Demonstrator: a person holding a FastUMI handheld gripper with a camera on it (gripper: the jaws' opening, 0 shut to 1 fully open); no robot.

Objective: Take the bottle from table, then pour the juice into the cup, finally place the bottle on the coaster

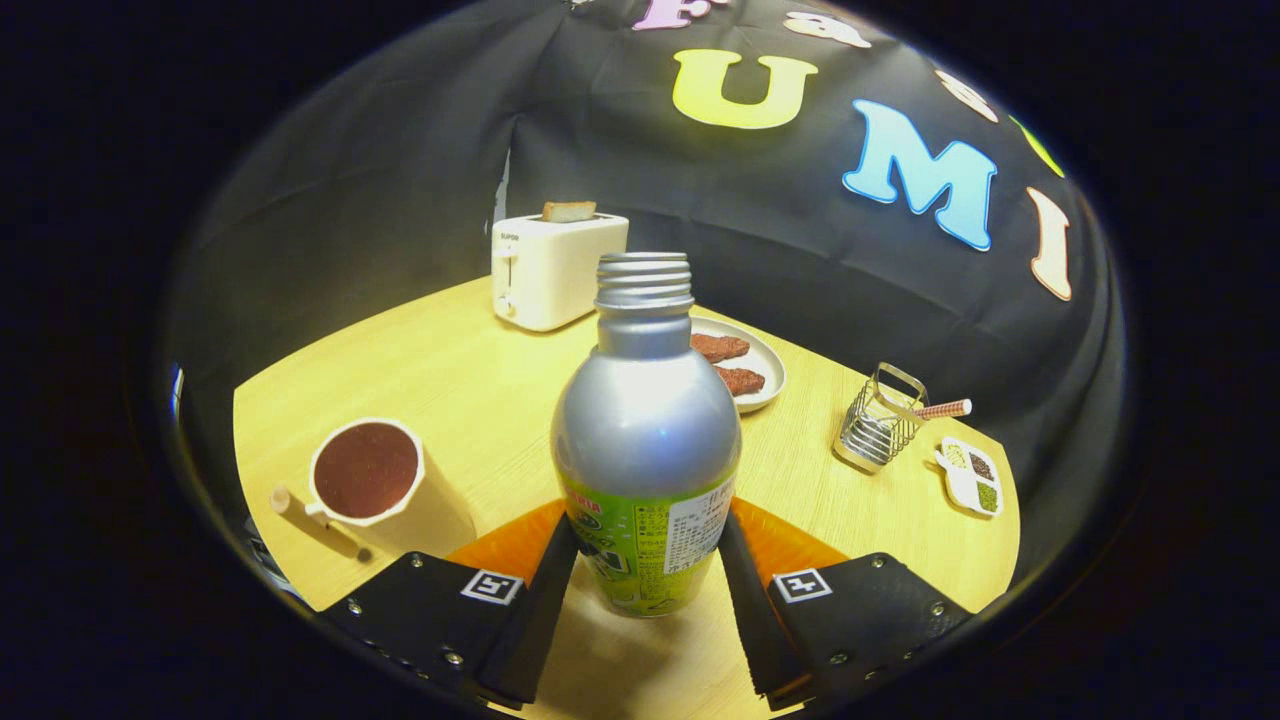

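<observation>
Bottle (645, 440) upright, open mouth up, seemingly clamped.

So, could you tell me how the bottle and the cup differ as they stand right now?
The bottle is silver, narrow-necked and uncapped, standing between the gripper fingers, which press its sides; the cup is cream, wide-mouthed and stands free beside them. The cup shows dark liquid to the brim; the bottle's contents are hidden. Both stand upright on the table.

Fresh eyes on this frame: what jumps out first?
The silver bottle, cap off, stands upright between the tool's fingers, which press on its sides over an orange coaster. Beside it sits a cup of dark juice; beyond are a toaster with bread and a plate.
</observation>
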